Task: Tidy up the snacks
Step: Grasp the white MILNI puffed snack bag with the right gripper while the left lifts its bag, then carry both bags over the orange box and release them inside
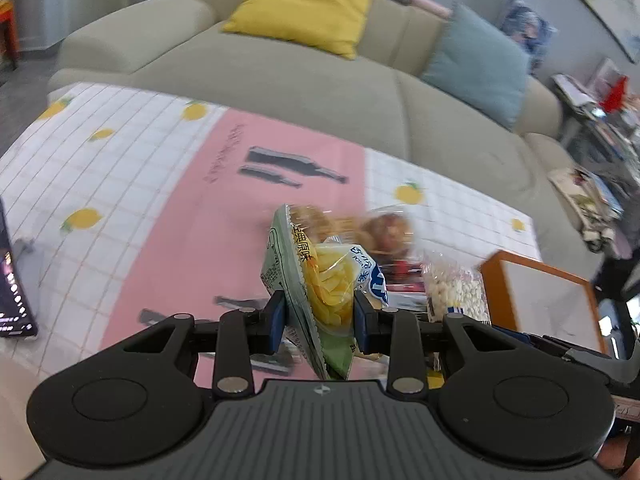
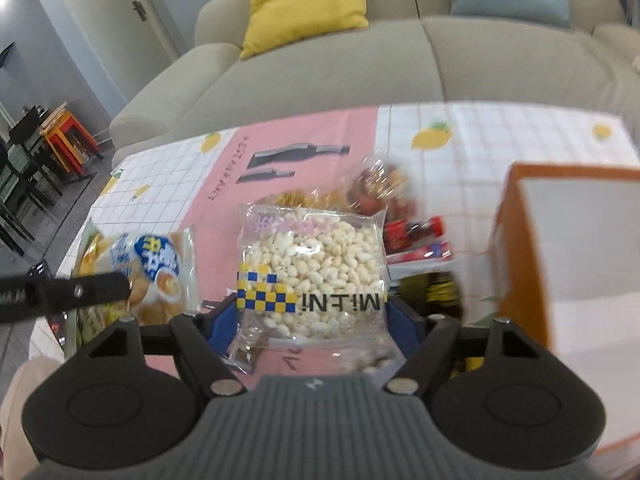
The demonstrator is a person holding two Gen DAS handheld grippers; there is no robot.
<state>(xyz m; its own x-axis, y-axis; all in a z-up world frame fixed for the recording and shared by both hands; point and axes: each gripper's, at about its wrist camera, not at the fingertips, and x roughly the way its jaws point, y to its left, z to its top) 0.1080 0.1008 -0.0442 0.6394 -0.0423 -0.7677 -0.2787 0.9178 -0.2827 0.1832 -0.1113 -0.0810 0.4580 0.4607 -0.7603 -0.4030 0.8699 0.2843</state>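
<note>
Through my left wrist camera, my left hand-held gripper (image 1: 319, 320) is clamped narrow on a potato chip bag (image 1: 316, 280), the blue pads squeezing its crumpled middle so it stands on edge above the pink strip of the counter (image 1: 120, 184). Beyond it, toward the counter's right edge, lies the remaining pile: a clear pack of brownish snacks (image 1: 386, 230) and red wrappers, blurred. The orange-rimmed box (image 1: 544, 296) sits at the right edge, near the sofa (image 1: 320, 80).

Through my right wrist camera, my right hand-held gripper (image 2: 310, 320) holds a clear puffed rice bag (image 2: 316, 264) at medium width, a pad pressing each side. The bag looks lifted clear of the counter, though I cannot be sure. The orange-rimmed box (image 2: 568, 264) stands just right of it, open side facing me. My left hand's chip bag (image 2: 148, 272) hangs off to the left.

I judge this the carrying step: both snacks picked, neither stowed. Next I should swing the puffed rice bag right over the box mouth, lower it in, release, then follow with the chips.
</note>
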